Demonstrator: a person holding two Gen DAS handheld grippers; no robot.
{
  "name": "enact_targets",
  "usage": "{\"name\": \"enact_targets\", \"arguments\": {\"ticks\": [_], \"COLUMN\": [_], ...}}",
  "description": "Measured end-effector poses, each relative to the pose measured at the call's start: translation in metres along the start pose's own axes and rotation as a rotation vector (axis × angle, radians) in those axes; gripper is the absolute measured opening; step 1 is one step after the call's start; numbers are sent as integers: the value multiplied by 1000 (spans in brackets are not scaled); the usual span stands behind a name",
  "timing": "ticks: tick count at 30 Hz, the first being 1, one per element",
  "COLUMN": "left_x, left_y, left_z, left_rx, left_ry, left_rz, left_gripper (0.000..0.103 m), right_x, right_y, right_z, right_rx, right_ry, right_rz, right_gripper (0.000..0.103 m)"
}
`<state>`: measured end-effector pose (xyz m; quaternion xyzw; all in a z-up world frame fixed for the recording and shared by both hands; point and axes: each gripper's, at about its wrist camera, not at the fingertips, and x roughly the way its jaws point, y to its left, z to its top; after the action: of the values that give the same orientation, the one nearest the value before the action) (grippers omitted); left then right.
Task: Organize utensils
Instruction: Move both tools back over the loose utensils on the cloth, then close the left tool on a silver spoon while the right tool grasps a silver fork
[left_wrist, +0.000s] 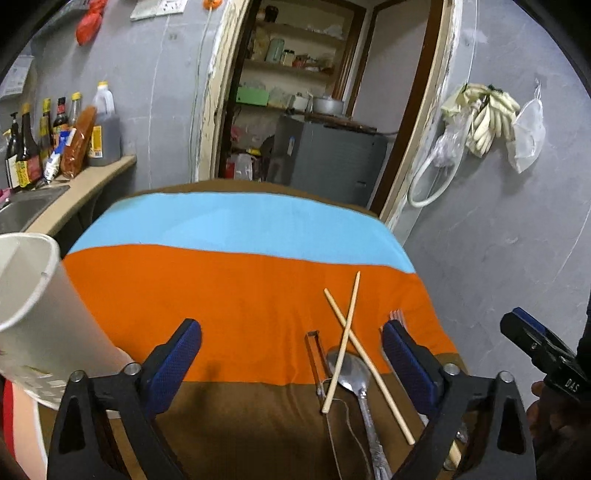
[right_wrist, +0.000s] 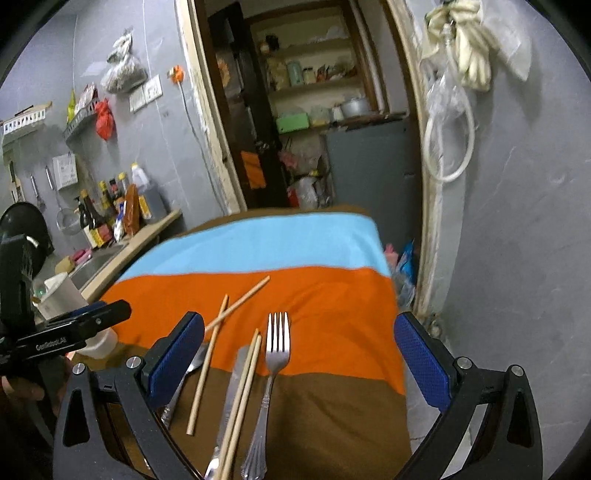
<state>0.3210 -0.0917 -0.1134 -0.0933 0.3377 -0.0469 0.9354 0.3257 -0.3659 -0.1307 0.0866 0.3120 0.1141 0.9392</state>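
Utensils lie on a striped cloth table. In the left wrist view a metal spoon, two crossed wooden chopsticks and a clear stick lie near my right finger. My left gripper is open and empty above the cloth. A white cup stands at the left edge. In the right wrist view a fork, a knife, a chopstick pair, crossed chopsticks and the spoon lie between my open right gripper's fingers.
A counter with a sink and sauce bottles runs along the left. A doorway to a pantry is behind the table. A grey wall with hanging bags is at the right. The white cup shows left in the right wrist view.
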Motion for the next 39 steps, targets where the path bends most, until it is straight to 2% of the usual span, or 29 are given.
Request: {"name": "enact_targets", "arguments": {"ticks": [1, 4, 5, 9, 11, 12, 14, 17, 19, 22, 28, 30, 37, 39], "left_x": [5, 22, 29, 46, 53, 56, 61, 71, 74, 80, 88, 90, 90, 88], "left_y": [-1, 0, 1, 0, -3, -3, -6, -11, -13, -18, -25, -26, -14, -7], "left_z": [-1, -3, -4, -7, -10, -11, -13, -14, -14, -13, -7, -4, 0, 0], "left_rx": [3, 7, 1, 5, 14, 17, 27, 41, 48, 78, 130, 136, 71, 34], "left_ry": [16, 68, 84, 128, 147, 154, 175, 217, 232, 261, 316, 338, 375, 382], "left_rz": [1, 10, 13, 11, 1, -5, -20, -30, -35, -19, -9, -15, -53, -74], "left_gripper": [87, 81, 75, 62, 58, 57, 49, 37, 34, 31, 24, 22, 14, 12], "right_x": [6, 29, 36, 57, 65, 70, 78, 92, 99, 110, 129, 133, 138, 139], "right_y": [-1, -2, -2, -1, -1, -1, -1, 0, 0, 0, 6, 6, -1, 0], "right_z": [-2, -7, -10, -18, -19, -20, -22, -24, -23, -22, -15, -12, -8, -9], "right_rx": [-4, -27, -32, -41, -45, -45, -41, -52, -62, -85, -159, -173, -138, -147], "right_ry": [14, 71, 89, 137, 157, 173, 206, 247, 269, 297, 338, 347, 415, 434], "right_rz": [9, 26, 31, 52, 63, 69, 85, 106, 120, 144, 212, 225, 333, 340], "right_gripper": [94, 89, 84, 76, 65, 63, 54, 45, 44, 36, 35, 28, 26, 18]}}
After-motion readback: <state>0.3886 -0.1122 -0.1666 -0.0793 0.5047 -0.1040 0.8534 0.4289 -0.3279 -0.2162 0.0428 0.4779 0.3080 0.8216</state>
